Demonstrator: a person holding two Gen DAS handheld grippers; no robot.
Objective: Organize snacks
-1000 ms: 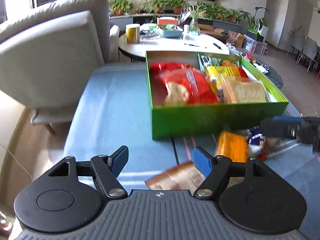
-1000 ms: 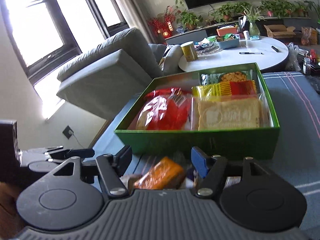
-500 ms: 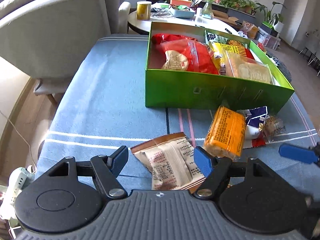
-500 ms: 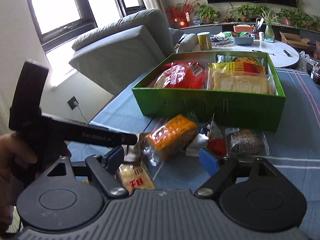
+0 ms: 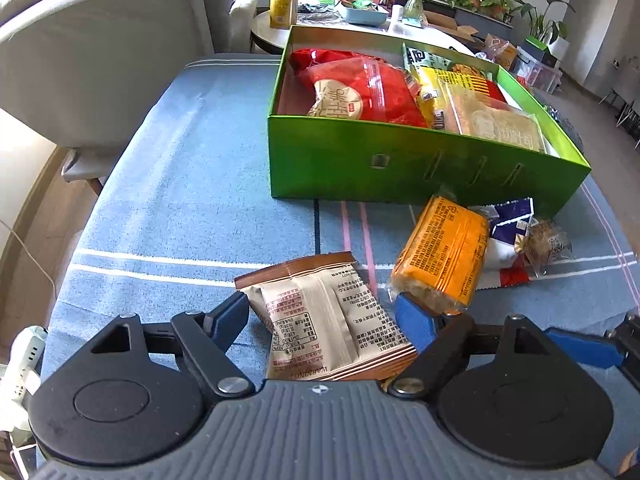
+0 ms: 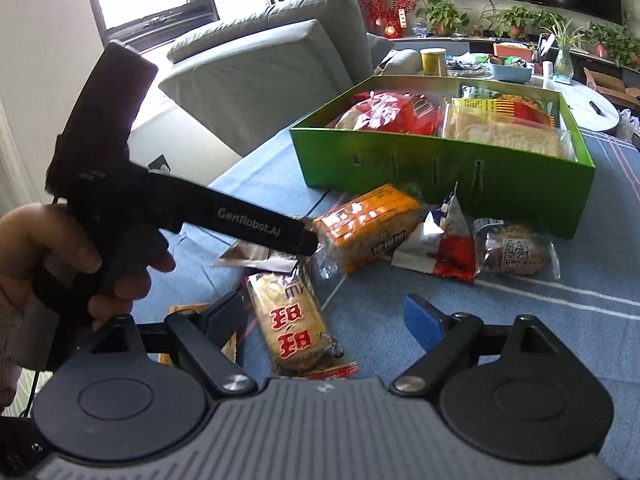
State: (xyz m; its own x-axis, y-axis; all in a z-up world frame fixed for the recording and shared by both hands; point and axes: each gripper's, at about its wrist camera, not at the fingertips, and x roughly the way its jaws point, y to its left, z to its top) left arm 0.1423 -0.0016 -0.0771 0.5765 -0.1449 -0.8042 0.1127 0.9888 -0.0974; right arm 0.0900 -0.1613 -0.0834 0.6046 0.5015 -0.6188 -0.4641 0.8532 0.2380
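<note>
Now both grippers' fingers stand spread, having just been opening: the left gripper point(image 5: 322, 316) straddles a brown snack packet point(image 5: 324, 320) on the tabletop point(image 5: 180, 208), the right gripper point(image 6: 326, 312) a pale cracker packet point(image 6: 290, 324), near the green box point(image 5: 400, 164).

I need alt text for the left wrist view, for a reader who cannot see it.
The open left gripper hangs over a brown snack packet on a blue striped cloth. Beyond lie an orange packet and a green box of snacks.
</note>
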